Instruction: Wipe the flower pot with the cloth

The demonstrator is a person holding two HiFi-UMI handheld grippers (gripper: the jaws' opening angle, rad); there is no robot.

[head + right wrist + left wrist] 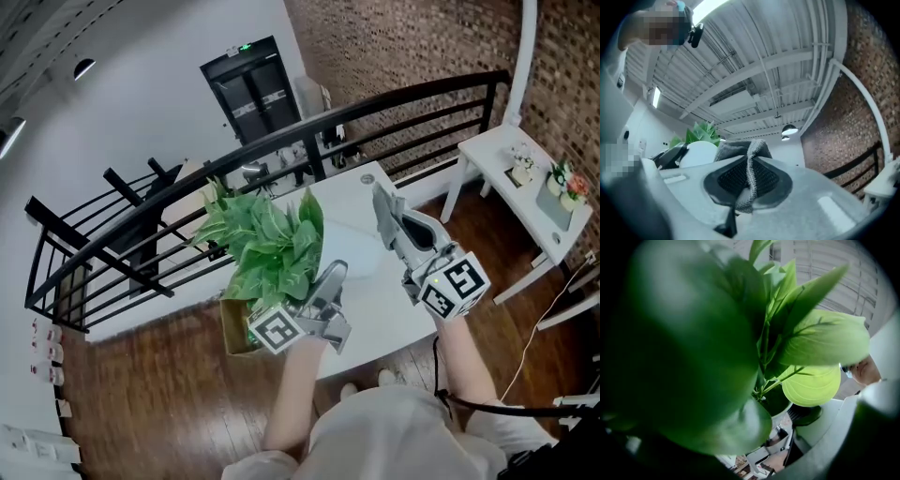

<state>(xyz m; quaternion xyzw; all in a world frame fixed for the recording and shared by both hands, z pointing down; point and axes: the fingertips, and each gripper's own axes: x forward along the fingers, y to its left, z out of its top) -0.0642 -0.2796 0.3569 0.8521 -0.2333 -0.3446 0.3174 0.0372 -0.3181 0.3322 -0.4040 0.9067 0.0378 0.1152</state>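
Grey cloth (pixel 737 151) is pinched tight in my right tongs (pixel 383 206). The two jaws are squeezed on it, and a little bunch of it sticks out past the tips. I hold these tongs up over the white table (pixel 375 281), pointing away from me.

My left tongs (pixel 328 281) are at the flower pot (pixel 699 153). The pot is white and round, and it sits between the jaws. I think the jaws are clamped on its sides, because they stand wide with the pot filling the space. I can't see both pads, though, since the big green leaves (pixel 267 239) get in the way. The pot is out by the left corner of the table, and it looks like I am holding it up in the air, not resting it.

The cloth and the pot are well apart right now, and nothing is touching the pot's side but my left tongs. So I think I am at the step just before the wiping, with the pot in one hand and the cloth ready in the other.

Next, I think the right tongs must go across to the left and press the cloth on the white side, under the leaves. The left tongs should keep a firm hold so the pot does not slip or tip.
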